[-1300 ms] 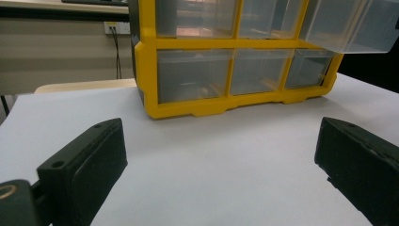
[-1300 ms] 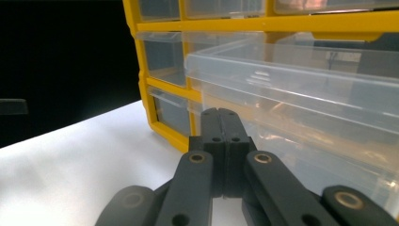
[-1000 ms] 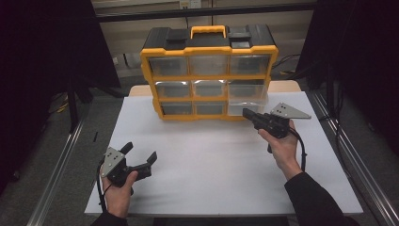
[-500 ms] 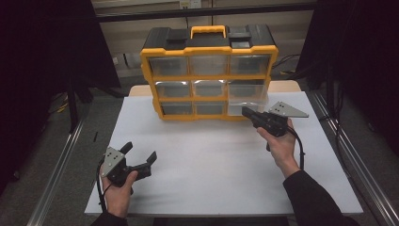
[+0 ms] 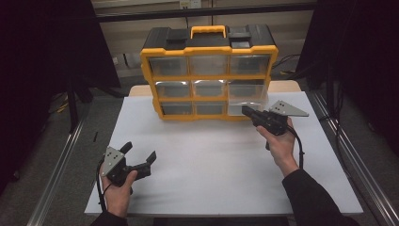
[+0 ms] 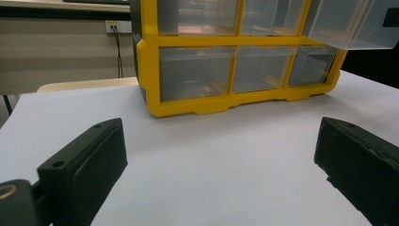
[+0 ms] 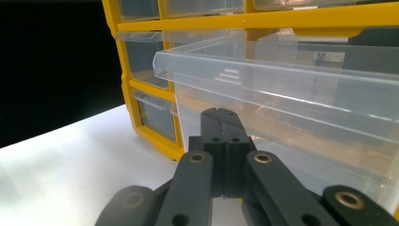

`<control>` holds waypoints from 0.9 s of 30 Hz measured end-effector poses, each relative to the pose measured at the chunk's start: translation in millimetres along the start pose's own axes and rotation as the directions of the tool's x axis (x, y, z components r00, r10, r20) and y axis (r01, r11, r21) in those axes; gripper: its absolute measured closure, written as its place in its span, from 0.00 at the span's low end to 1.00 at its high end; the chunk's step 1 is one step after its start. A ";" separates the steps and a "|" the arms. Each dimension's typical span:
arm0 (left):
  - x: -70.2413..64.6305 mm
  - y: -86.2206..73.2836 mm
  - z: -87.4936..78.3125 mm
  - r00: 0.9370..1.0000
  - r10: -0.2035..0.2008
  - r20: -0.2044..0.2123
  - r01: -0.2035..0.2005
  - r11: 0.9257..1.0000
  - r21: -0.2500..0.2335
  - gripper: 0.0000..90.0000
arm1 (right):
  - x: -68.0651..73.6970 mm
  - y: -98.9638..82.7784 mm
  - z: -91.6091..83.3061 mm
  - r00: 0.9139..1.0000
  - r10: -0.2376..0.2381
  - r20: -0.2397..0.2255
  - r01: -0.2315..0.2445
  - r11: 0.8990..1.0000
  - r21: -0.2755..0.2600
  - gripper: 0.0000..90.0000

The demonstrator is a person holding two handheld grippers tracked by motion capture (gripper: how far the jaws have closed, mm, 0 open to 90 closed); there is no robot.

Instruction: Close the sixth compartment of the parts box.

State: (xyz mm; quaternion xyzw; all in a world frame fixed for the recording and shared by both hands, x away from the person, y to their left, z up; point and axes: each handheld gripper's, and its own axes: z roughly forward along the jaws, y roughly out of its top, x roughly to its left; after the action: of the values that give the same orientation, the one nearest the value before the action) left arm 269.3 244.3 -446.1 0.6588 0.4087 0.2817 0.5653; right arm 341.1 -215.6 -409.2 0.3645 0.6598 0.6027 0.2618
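With the right tool point(image 5: 245, 111) closed and empty against the pulled-out drawer point(image 7: 282, 89) and the left tool point(image 5: 139, 157) open and idle, the drawer probably needed pushing home.

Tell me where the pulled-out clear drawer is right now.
In the high view the pulled-out drawer sticks forward from the right end of the yellow organizer, middle row, with the right tongs shut just below its front edge.

High cam overhead facing fwd-down; both gripper cams low, close, sharing yellow drawer cabinet point(image 5: 209, 75).
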 end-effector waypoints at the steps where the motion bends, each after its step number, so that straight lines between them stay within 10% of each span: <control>1: -0.5 0.2 -0.1 1.000 0.001 -0.008 -0.001 1.000 0.004 0.03 | 0.1 0.2 0.4 1.000 0.002 -0.001 -0.002 1.000 -0.005 1.00; 27: 1.5 0.9 -1.4 1.000 0.021 -0.018 -0.021 1.000 0.017 0.03 | -3.5 -1.7 8.7 0.999 0.039 0.026 -0.038 0.999 -0.020 1.00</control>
State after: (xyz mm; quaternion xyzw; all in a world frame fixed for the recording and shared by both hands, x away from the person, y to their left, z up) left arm 269.1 246.2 -445.1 0.6653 0.4093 0.2901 0.5529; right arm 349.6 -213.1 -412.5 0.3823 0.6433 0.6093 0.2623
